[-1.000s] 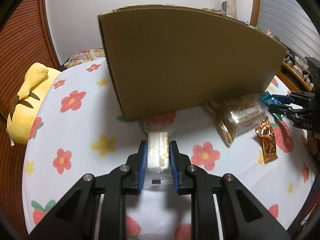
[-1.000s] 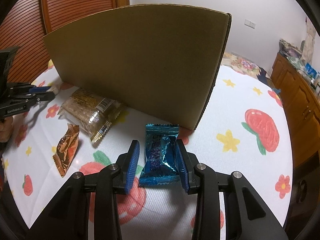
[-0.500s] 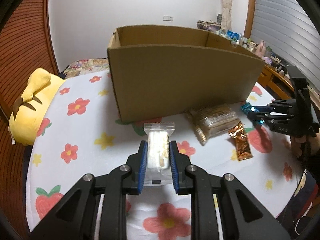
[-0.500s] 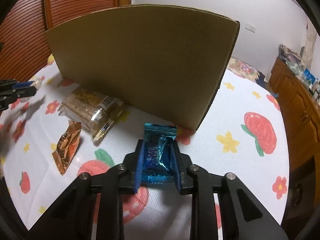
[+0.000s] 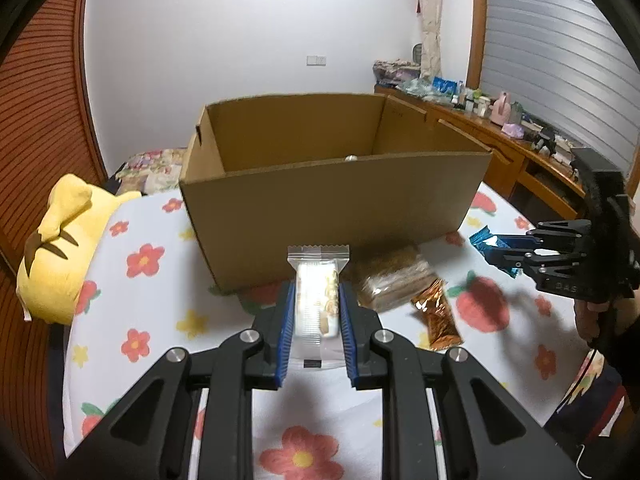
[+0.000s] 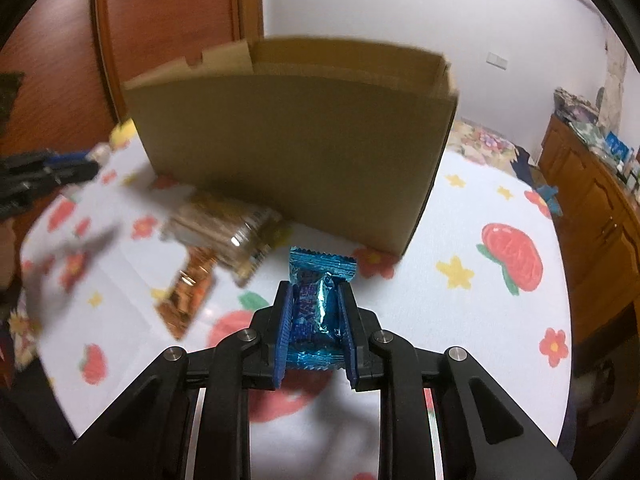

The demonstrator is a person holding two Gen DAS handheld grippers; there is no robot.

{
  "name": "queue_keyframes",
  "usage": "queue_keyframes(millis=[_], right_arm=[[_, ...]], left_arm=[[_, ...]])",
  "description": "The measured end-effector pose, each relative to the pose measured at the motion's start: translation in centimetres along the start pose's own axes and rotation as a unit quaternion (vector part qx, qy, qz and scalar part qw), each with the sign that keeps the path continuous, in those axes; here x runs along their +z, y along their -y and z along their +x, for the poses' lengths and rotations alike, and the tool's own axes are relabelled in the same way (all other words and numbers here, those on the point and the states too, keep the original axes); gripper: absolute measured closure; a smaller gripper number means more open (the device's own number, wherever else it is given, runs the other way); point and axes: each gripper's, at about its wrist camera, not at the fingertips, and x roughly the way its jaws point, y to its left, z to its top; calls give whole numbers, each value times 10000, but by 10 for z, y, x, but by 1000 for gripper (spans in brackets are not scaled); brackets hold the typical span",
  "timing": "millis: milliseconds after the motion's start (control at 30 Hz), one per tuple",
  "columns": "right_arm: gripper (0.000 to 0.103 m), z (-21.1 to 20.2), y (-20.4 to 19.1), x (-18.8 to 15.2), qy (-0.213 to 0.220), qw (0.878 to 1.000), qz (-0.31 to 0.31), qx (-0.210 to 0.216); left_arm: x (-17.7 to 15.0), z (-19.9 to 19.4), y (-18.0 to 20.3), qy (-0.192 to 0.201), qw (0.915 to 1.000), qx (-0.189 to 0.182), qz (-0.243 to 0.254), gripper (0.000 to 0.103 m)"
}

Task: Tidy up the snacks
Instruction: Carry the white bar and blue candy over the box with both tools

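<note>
My left gripper (image 5: 316, 300) is shut on a clear-wrapped snack bar (image 5: 318, 280) and holds it above the table, in front of the open cardboard box (image 5: 332, 204). My right gripper (image 6: 315, 312) is shut on a blue foil snack (image 6: 318, 300), also raised; it shows at the right of the left wrist view (image 5: 516, 248). A clear pack of biscuits (image 5: 394, 280) and an orange foil snack (image 5: 436, 316) lie on the floral tablecloth (image 5: 160, 320) before the box. A small round thing shows inside the box.
A yellow plush toy (image 5: 64, 248) lies at the table's left edge. A wooden sideboard (image 5: 500, 148) with clutter stands at the right wall. A wooden door (image 6: 168, 32) is behind the box in the right wrist view.
Both grippers rose from the table, so the box's inside now shows. The right gripper closed on the blue foil snack and lifted it. The left kept hold of its bar.
</note>
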Motion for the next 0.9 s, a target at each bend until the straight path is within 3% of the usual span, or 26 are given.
queue_keyframes(millis=[400, 900], right_arm=[[83, -52, -25, 29, 752, 9969, -108, 188], [83, -41, -24, 91, 1177, 9921, -398, 148]], left_arm=[[24, -14, 10, 315, 9994, -49, 110, 83], [89, 4, 0, 695, 9973, -26, 237, 83]])
